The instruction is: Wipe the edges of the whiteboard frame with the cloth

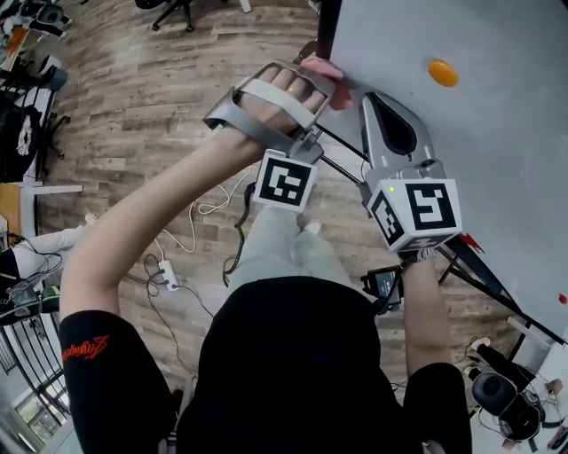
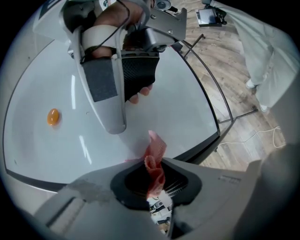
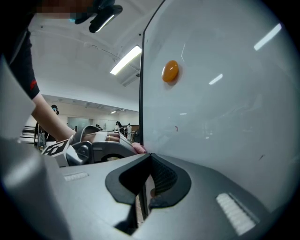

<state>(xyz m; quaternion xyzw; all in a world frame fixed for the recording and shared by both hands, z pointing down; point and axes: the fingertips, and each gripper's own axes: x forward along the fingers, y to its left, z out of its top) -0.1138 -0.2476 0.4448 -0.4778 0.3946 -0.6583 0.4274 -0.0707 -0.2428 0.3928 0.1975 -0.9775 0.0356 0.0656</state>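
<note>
The whiteboard [image 1: 479,133] stands upright at the right of the head view, with an orange magnet [image 1: 443,73] on its face. My left gripper [image 1: 321,78] is shut on a pink cloth [image 1: 335,89] and holds it against the dark frame edge [image 1: 325,31]. In the left gripper view the cloth [image 2: 154,161] sticks out of my left gripper [image 2: 154,180] toward the board's face. My right gripper [image 1: 374,102] straddles the frame edge [image 3: 141,84]. In the right gripper view its jaws [image 3: 146,164] stand closed on that edge, one on each side.
Black stand tubes [image 1: 479,270] run under the board. Cables and a power strip [image 1: 169,277] lie on the wooden floor below me. A chair base [image 1: 173,11] stands far off, with desks and clutter [image 1: 27,106] at the left.
</note>
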